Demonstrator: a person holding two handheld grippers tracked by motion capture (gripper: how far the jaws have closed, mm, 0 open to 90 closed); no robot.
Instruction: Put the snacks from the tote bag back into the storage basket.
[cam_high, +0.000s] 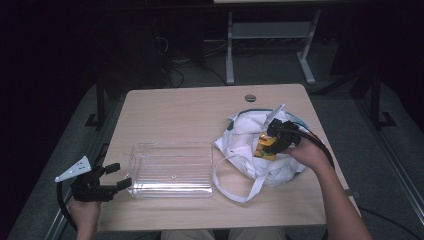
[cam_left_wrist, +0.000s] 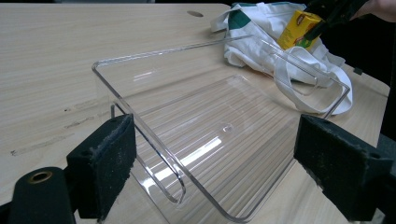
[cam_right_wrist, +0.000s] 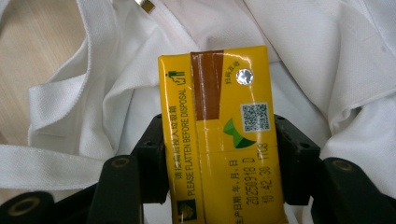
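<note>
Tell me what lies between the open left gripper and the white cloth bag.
In the high view, the clear plastic tray sits between the left gripper and the white cloth bag, near the gripper's open jaws; the bag's strap reaches its far side.

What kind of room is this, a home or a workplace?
Probably a lab or office work area: a plain wooden table with a cable hole, another metal-framed desk behind it, and loose cables on the floor.

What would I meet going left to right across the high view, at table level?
Left gripper, jaws open → clear plastic rectangular tray → white cloth bag with its long straps → yellow drink carton, held over the bag in the right gripper.
</note>
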